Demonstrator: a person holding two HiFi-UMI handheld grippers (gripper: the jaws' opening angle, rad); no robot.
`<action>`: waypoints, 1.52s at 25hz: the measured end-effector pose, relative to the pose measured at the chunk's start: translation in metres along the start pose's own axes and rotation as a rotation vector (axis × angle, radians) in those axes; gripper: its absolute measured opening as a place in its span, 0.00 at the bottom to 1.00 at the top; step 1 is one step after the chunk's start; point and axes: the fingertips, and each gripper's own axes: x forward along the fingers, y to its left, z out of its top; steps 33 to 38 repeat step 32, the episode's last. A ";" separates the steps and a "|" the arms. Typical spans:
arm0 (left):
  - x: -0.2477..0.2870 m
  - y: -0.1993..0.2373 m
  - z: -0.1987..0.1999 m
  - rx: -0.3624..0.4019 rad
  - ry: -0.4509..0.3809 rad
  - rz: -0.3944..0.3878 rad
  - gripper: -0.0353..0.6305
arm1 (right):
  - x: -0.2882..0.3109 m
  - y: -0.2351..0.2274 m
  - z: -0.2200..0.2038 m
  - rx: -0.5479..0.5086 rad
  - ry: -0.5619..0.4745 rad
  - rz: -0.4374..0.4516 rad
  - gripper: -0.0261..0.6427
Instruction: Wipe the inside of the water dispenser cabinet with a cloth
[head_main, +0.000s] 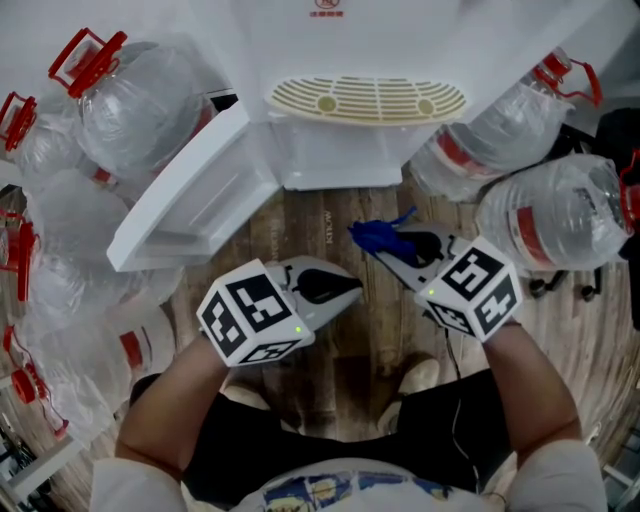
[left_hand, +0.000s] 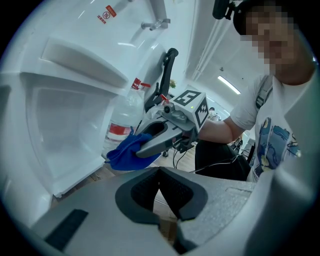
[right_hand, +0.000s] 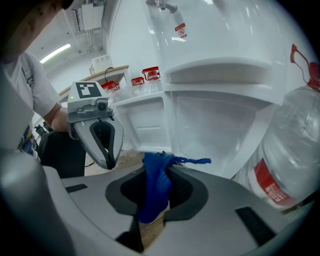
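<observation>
Just outside the open water dispenser cabinet, right gripper pinches a blue cloth. Left gripper jaws pressed together, empty. Wiping apparently not started.

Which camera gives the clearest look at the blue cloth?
The right gripper view: the blue cloth sits close, pinched between the right gripper's jaws. Head view shows only a small tuft; left gripper view, a distant bunch.

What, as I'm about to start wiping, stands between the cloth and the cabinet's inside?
Nothing visible does. The door stands open at the left, and the right gripper holds the cloth facing the open cabinet.
</observation>
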 end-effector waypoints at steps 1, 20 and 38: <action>0.000 0.000 0.000 0.000 0.001 -0.001 0.05 | 0.000 0.000 0.000 0.000 -0.001 0.000 0.15; -0.004 0.006 0.002 -0.001 -0.013 0.003 0.05 | 0.010 -0.001 0.003 -0.005 -0.009 0.009 0.15; -0.005 0.011 0.003 -0.003 -0.015 0.014 0.05 | 0.012 0.000 0.006 0.002 -0.005 0.012 0.15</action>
